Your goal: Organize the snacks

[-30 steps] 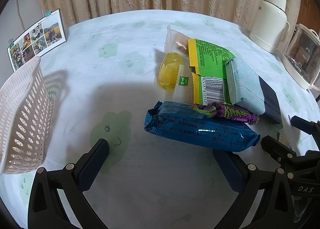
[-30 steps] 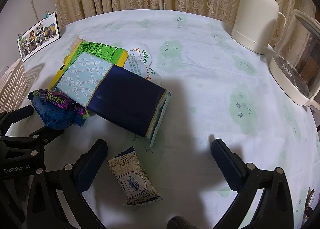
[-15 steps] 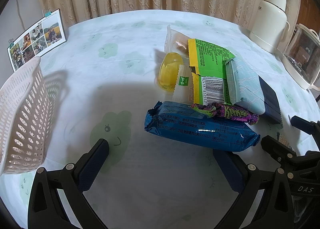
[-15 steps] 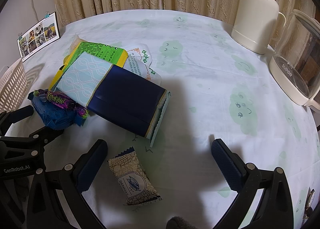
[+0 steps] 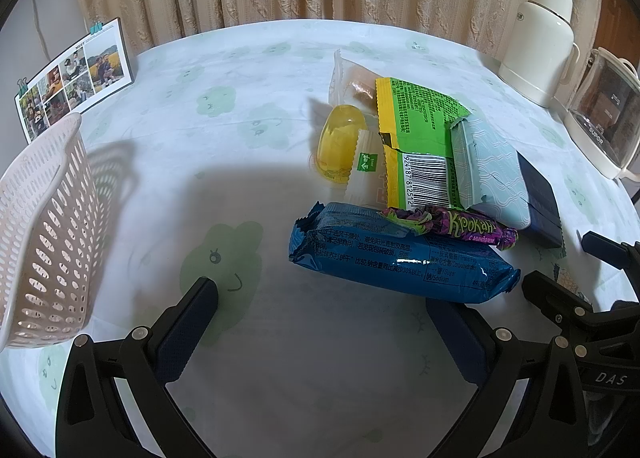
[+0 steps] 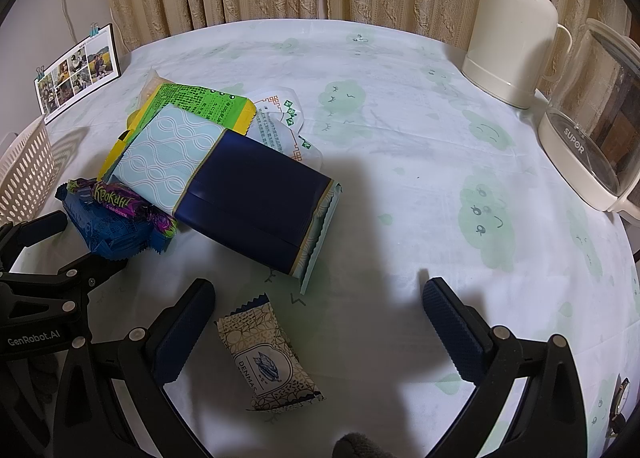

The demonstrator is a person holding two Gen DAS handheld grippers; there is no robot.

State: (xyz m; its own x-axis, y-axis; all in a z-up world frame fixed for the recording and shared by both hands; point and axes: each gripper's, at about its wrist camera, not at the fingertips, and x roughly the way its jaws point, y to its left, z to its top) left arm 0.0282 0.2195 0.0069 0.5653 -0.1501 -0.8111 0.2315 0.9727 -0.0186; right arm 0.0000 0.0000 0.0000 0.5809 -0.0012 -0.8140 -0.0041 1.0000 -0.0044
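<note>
Both grippers (image 5: pixel 320 322) (image 6: pixel 316 318) agape above snacks (image 5: pixel 400 262)

Both grippers share one build: black angular arms studded with silver screws, ending in dark blue ribbed pads. The left gripper (image 5: pixel 322 308) reads "GenRobot.AI" in white on its side, and the right gripper (image 6: pixel 316 308) carries "DAS" lettering
</note>
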